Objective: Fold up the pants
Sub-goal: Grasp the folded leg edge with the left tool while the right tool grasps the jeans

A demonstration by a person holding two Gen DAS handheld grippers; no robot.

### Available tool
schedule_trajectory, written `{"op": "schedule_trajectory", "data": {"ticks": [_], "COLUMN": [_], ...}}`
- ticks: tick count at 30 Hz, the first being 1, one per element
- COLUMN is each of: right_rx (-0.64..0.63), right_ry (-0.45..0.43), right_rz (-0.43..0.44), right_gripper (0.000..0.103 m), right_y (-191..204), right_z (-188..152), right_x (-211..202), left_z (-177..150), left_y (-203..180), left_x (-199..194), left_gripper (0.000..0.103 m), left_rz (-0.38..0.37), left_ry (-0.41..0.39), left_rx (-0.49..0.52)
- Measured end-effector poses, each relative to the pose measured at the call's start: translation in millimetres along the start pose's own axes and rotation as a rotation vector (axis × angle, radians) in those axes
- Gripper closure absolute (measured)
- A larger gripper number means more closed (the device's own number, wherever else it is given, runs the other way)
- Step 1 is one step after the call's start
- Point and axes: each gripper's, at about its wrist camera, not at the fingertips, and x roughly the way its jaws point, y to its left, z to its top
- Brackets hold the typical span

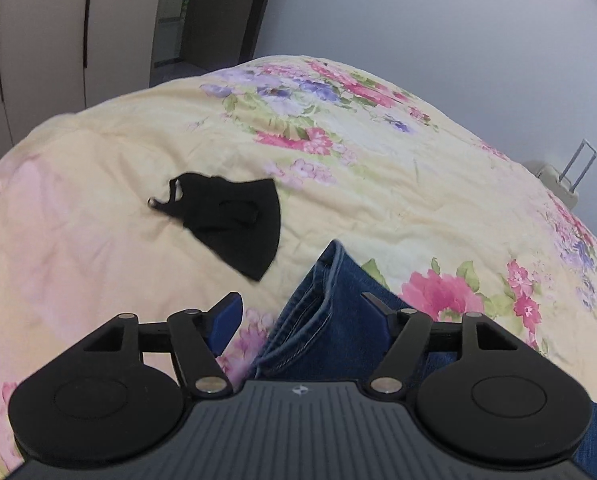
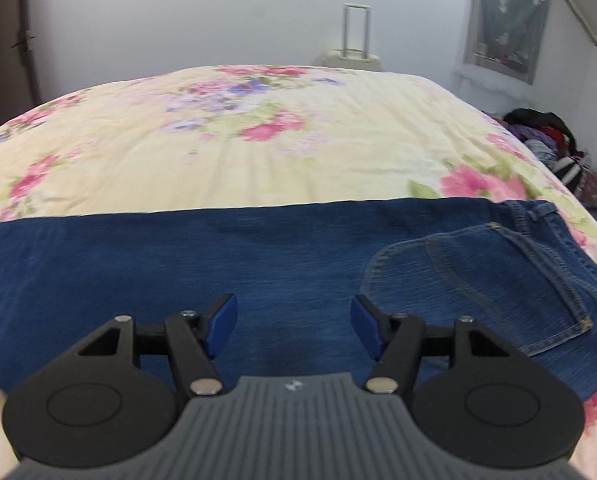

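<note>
Left wrist view, left claw spread wide over the jeans hem, nothing gripped, black mask seen on the floral quilt, right claw likewise gaping above jeans laid flat, pocket just beside it.

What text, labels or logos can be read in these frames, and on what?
No readable words or numbers in either view.
Left gripper: small white emblem on its body, a symbol, not letters.
Right gripper: the same emblem, blurred.
Jeans: no tag or brand patch visible.
Black mask: no print visible.
Wall hanging: pattern only, too blurred for text.
</note>
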Motion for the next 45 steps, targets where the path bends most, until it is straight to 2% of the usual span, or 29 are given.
{"op": "schedule_trajectory", "data": {"ticks": [3, 6, 8, 9, 10, 12, 14, 17, 20, 21, 23, 24, 26, 27, 28, 31, 33, 39, 41, 45], "right_rx": [-0.058, -0.075, -0.076, -0.077, -0.077, -0.073, -0.066, -0.073, -0.068, -0.064, -0.062, -0.065, -0.066, -0.066, -0.064, -0.059, -0.061, -0.137, -0.192, -0.291], "right_ry": [0.003, 0.006, 0.007, 0.009, 0.014, 0.023, 0.027, 0.027, 0.038, 0.045, 0.051, 0.052, 0.053, 0.051, 0.048, 0.028, 0.011, 0.015, 0.024, 0.035], "right_rz": [0.048, 0.050, 0.052, 0.048, 0.040, 0.020, 0.010, -0.006, -0.021, -0.026, -0.024, -0.024, -0.025, -0.028, -0.029, -0.002, 0.033, 0.229, 0.302, 0.342], "right_gripper": [0.043, 0.043, 0.043, 0.043, 0.043, 0.043, 0.043, 0.043, 0.043, 0.043, 0.043, 0.043, 0.043, 0.043, 0.043, 0.043, 0.043, 0.044, 0.054, 0.058], "right_y": [28.8, 44.1, 48.1, 48.5, 48.7, 47.8, 46.3, 44.6, 41.0, 39.6, 38.5, 38.8, 38.5, 38.0, 37.6, 39.7, 45.9, 86.6, 106.5, 142.6], "right_z": [-11.4, -21.9, -27.2, -29.6, -31.7, -35.5, -36.9, -38.8, -40.8, -41.7, -42.4, -42.4, -42.0, -41.5, -41.2, -38.2, -34.8, -3.0, 14.5, 48.0], "right_x": [-8.1, -14.5, -17.8, -18.6, -18.5, -17.9, -17.2, -17.9, -14.8, -13.1, -10.9, -10.1, -10.1, -11.7, -14.5, -23.9, -28.8, -15.7, -2.7, 28.2], "left_z": [-18.0, -34.6, -39.0, -38.8, -37.8, -32.0, -24.3, -14.6, -17.8, -22.8, -31.3, -34.6, -39.0, -42.9, -46.5, -58.6, -66.4, -66.9, -55.9, -18.5], "left_y": [26.6, 49.7, 51.1, 48.5, 45.1, 32.4, 13.5, -4.9, -5.9, -0.3, 11.9, 19.9, 34.3, 42.0, 47.9, 57.6, 58.2, 49.3, 39.8, 5.8], "left_x": [5.4, 10.7, 16.6, 18.8, 19.9, 12.7, -5.6, -33.8, -13.2, 0.8, 18.7, 19.9, 11.2, 4.0, -3.1, -15.5, -18.4, -19.8, -25.9, -29.7], "left_gripper": [0.024, 0.024, 0.030, 0.037, 0.060, 0.093, 0.094, 0.096, 0.095, 0.095, 0.094, 0.087, 0.062, 0.037, 0.024, 0.025, 0.025, 0.027, 0.029, 0.027], "left_rz": [-0.045, -0.166, -0.195, -0.190, -0.178, -0.115, -0.101, -0.061, 0.098, 0.115, 0.088, 0.070, 0.049, 0.029, 0.015, -0.029, -0.072, -0.102, -0.087, -0.069], "left_ry": [0.016, 0.010, 0.009, 0.007, 0.002, -0.037, -0.094, -0.115, -0.029, 0.011, 0.049, 0.040, -0.023, -0.064, -0.092, -0.082, -0.049, -0.055, -0.104, -0.158], "left_rx": [-0.168, -0.359, -0.407, -0.404, -0.391, -0.320, -0.229, -0.164, -0.052, -0.051, -0.079, -0.124, -0.247, -0.303, -0.344, -0.397, -0.386, -0.347, -0.291, -0.042]}}
